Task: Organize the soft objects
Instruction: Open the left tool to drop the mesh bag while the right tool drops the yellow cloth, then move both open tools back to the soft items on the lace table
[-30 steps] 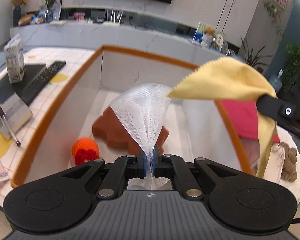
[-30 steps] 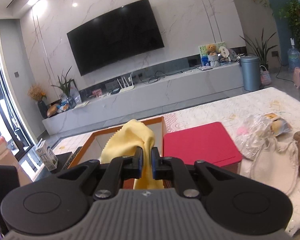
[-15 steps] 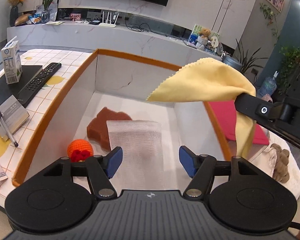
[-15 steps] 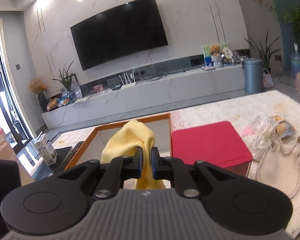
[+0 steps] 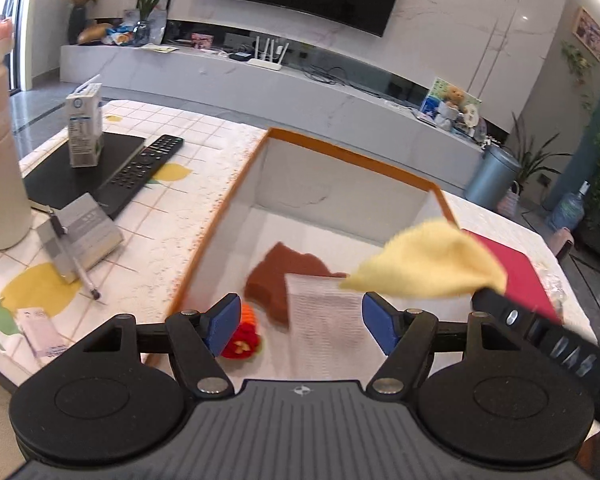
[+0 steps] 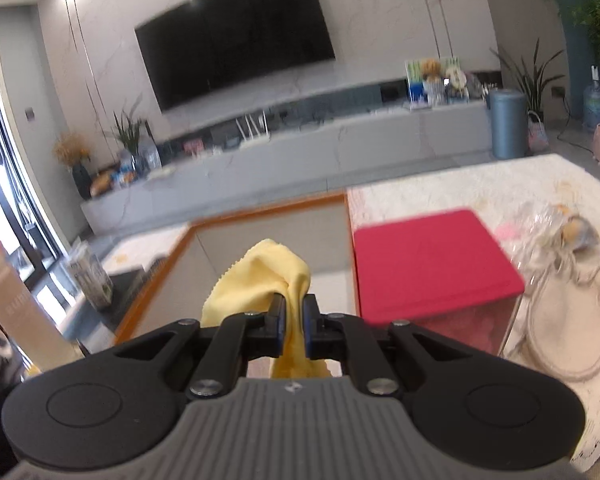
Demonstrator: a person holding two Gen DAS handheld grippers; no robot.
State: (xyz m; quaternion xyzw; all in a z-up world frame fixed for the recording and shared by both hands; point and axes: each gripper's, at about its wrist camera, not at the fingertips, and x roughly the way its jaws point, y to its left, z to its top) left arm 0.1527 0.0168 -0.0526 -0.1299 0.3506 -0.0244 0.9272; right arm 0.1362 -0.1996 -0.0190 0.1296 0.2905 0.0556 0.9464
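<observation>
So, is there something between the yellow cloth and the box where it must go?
Nothing visible blocks it. The right gripper holds the yellow cloth above the open box. Inside lie only the white gauze, the brown sponge and the orange knitted toy, with bare floor left.

**What I can't make out**

From the left wrist, my left tool's blue pad (image 5: 223, 323) covers part of the orange knitted toy (image 5: 245, 334). The yellow cloth (image 5: 428, 266) hides one corner of the white gauze (image 5: 324, 320) and is smeared with blur. From the right wrist, the cloth's (image 6: 262, 280) lower end drops behind the tool body; the carton (image 6: 90, 278) is too blurred to read
</observation>
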